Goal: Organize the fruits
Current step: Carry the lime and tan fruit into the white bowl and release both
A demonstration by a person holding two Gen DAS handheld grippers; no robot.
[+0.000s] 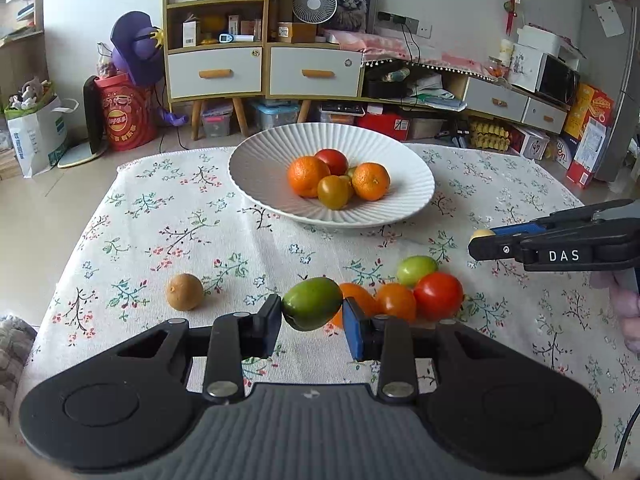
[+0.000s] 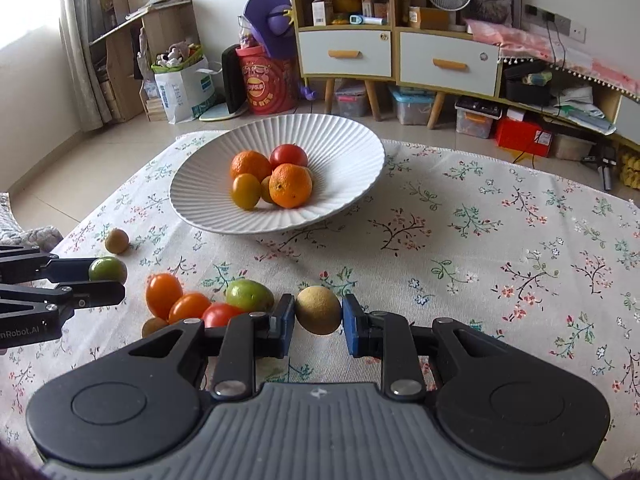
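Fruits (image 1: 338, 178) partly lie in the white bowl (image 1: 260, 168) near the bench's far edge; several wait near the front edge. Left gripper (image 1: 312, 322) clamps a green fruit (image 1: 312, 308), right gripper (image 2: 318, 324) a tan fruit (image 2: 319, 309).

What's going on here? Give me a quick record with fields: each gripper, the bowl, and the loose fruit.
left gripper: shut on a green oval fruit
right gripper: shut on a tan round fruit
white ribbed bowl: two oranges, red tomato, small yellow fruits
loose on floral tablecloth: brown round fruit, green fruit, red tomato, orange tomatoes
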